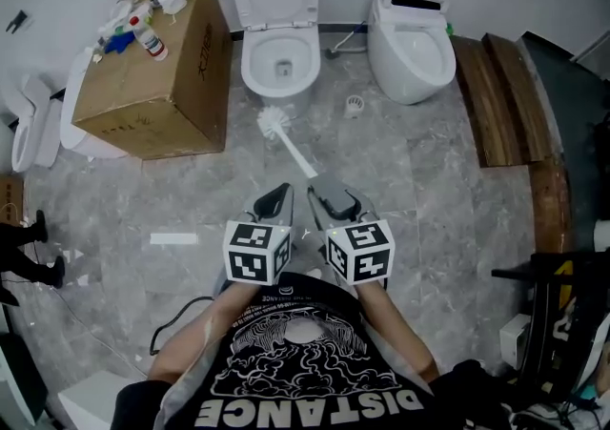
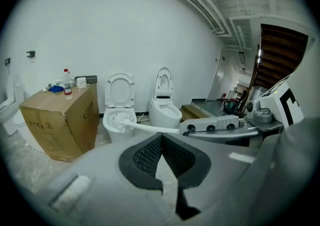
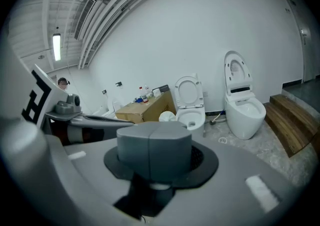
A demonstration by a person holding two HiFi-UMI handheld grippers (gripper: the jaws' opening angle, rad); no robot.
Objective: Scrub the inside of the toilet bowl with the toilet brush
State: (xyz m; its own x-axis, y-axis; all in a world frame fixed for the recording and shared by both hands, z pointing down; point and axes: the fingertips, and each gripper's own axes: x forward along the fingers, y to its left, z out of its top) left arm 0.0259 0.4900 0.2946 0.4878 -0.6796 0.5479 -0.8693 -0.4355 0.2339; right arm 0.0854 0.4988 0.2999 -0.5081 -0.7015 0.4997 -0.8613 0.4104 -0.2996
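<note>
White toilet brush (image 1: pixel 275 122) is clamped by its handle in the right gripper (image 1: pixel 326 194), its bristles just short of the left toilet bowl (image 1: pixel 252 71). Left gripper (image 1: pixel 280 194) is closed on nothing. The head is best lifted over the near rim, then lowered inside.

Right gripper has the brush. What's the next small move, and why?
Probably push the right gripper forward and dip the head of the toilet brush over the rim of the toilet bowl. Its jaws are shut on the handle, the bristles hang short of the bowl, above the floor, and the lid stands up.
</note>
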